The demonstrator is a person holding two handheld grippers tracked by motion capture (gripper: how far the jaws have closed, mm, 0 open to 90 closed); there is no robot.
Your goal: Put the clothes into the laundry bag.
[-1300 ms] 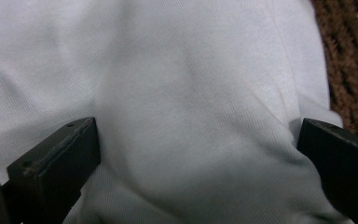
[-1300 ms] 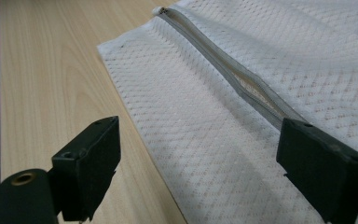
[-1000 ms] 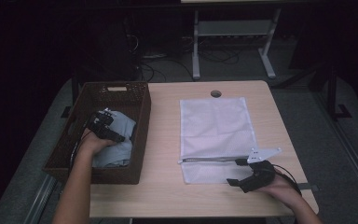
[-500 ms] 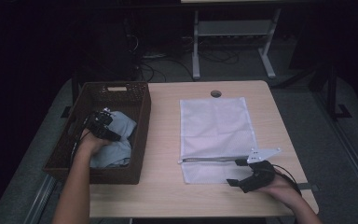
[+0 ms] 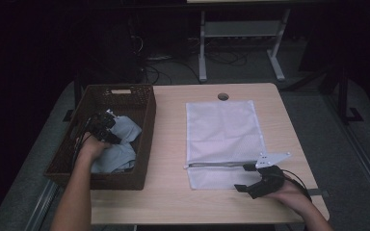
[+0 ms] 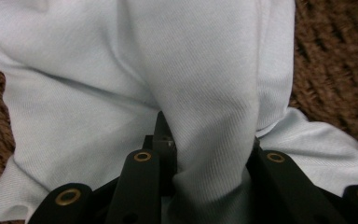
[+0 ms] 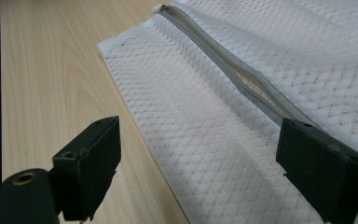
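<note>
A pale blue cloth [image 5: 124, 146] lies bunched in the brown woven basket [image 5: 147, 137] at the table's left. My left gripper [image 5: 105, 129] reaches down into the basket, and its jaws have just been closing. In the left gripper view they pinch a raised fold of the cloth [image 6: 205, 70], so the left gripper [image 6: 207, 149] is shut on it. A white mesh bag [image 5: 224, 127] lies flat on the table's right half, its grey zipper [image 7: 223, 65] near the front end. My right gripper [image 5: 241, 178] rests open at that end. In the right gripper view [image 7: 196, 154] one jaw is over bare wood, the other over the bag [image 7: 205, 121].
The light wooden table [image 5: 168, 192] has a round cable hole [image 5: 223, 96] at its far edge. Basket weave [image 6: 335, 70] surrounds the cloth. Beyond the table stand a white metal frame [image 5: 241, 29] and floor cables in the dark.
The left hand has shifted slightly inside the basket, over the cloth. The right hand and the mesh bag have stayed where they were.
</note>
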